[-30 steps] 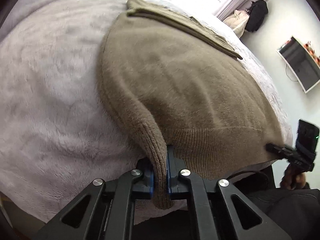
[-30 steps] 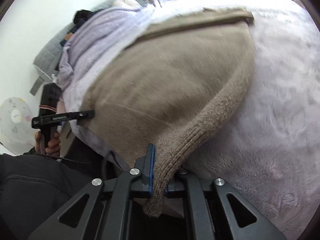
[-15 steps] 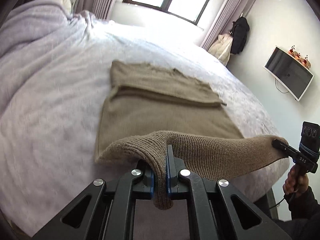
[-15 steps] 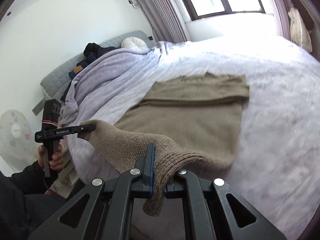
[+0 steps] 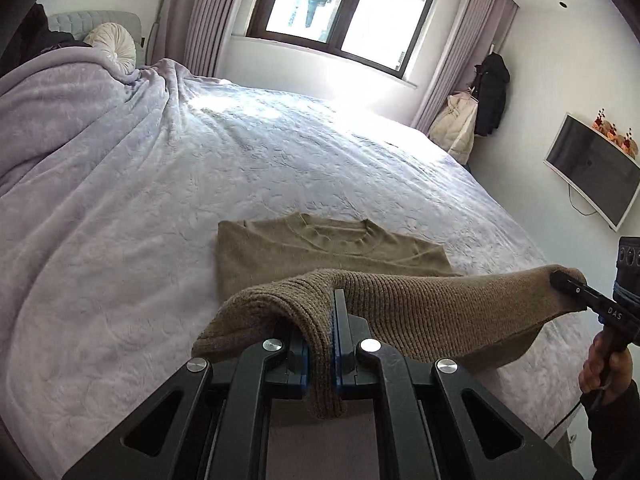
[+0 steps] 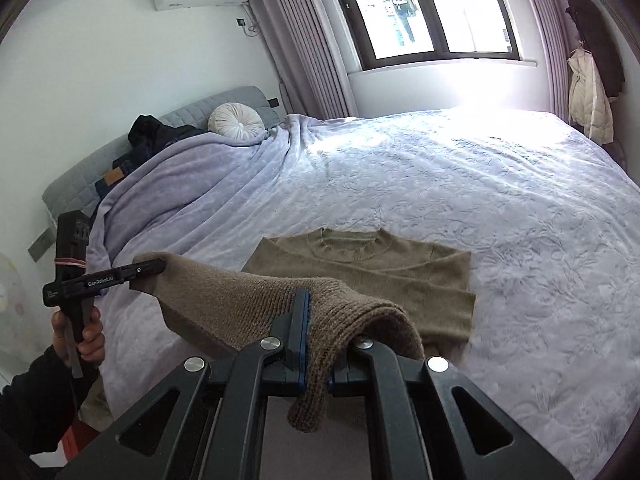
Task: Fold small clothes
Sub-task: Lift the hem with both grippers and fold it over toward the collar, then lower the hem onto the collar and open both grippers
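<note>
My L gripper is clamped tight on the ribbed hem of the brown sweater; R gripper pinches the hem's other corner; hem's lifted between them, collar end lies flat on the lavender bedspread.

Sweater lies on the bed, its near hem lifted between left tongs and right tongs

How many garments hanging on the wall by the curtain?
2: a black coat hung highest, and a cream jacket hung lower beside it, nearer the curtain. More could be hidden behind them.
</note>
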`<state>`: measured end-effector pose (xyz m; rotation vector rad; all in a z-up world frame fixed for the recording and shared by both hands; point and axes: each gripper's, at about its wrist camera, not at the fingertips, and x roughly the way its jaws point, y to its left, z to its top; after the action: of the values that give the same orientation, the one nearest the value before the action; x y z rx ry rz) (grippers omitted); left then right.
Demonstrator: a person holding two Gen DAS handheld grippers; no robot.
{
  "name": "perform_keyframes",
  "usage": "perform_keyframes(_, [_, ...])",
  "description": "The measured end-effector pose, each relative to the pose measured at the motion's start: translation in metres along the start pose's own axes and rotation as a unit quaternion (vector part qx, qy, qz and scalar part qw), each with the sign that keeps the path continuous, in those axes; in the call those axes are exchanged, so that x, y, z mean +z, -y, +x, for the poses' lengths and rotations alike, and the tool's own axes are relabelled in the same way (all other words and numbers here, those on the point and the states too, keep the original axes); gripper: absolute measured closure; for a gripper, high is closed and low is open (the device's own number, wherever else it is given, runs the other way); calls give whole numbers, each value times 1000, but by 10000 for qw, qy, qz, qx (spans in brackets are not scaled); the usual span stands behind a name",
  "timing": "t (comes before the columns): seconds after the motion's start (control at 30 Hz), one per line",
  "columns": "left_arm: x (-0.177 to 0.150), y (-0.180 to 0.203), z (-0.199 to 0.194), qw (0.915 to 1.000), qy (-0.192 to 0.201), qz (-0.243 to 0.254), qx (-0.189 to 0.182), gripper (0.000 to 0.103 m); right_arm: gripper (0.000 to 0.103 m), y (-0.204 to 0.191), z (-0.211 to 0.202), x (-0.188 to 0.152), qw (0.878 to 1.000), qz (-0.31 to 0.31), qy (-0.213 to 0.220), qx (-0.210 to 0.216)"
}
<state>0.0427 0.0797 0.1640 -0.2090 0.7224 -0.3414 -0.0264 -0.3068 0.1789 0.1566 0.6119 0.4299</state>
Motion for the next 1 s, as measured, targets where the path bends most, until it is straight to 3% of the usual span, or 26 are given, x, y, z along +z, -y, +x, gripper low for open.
perform_keyframes(0.23, [46, -12, 73, 9995, -259, -100, 152, 94, 96, 41, 68, 45, 9990, 379, -207, -115])
perform_keyframes(0.47, [64, -28, 181, 9943, -961, -322, 334, 94, 96, 110, 156, 47, 9888, 1254, -718, -365])
perform_keyframes(0.57, [57, -41, 223, 9880, -1401, -506, 399, 94, 96, 133, 190, 38, 9819, 1555, -1007, -394])
perform_keyframes(0.67, [43, -61, 256, 9761, -1922, -977, 273, 92, 94, 149, 212, 27, 9745, 1840, -1212, -422])
perform_keyframes(0.7, [42, -65, 258, 9746, -1936, -1104, 205, 87, 93, 155, 217, 23, 9711, 1983, -1274, -383])
perform_keyframes(0.87, [52, -80, 248, 9692, -1821, -1641, -235, 87, 75, 176, 219, 16, 9587, 2570, -1208, -148])
perform_keyframes(0.9, [55, -80, 244, 9692, -1776, -1682, -276, 87, 64, 179, 213, 19, 9575, 2680, -1066, -62])
perform_keyframes(0.93, [57, -80, 239, 9701, -1703, -1698, -313, 87, 45, 179, 207, 22, 9573, 2738, -932, -22])
perform_keyframes(1.0, [62, -77, 230, 9736, -1532, -1651, -370, 87, 23, 176, 195, 27, 9590, 2759, -653, -2])
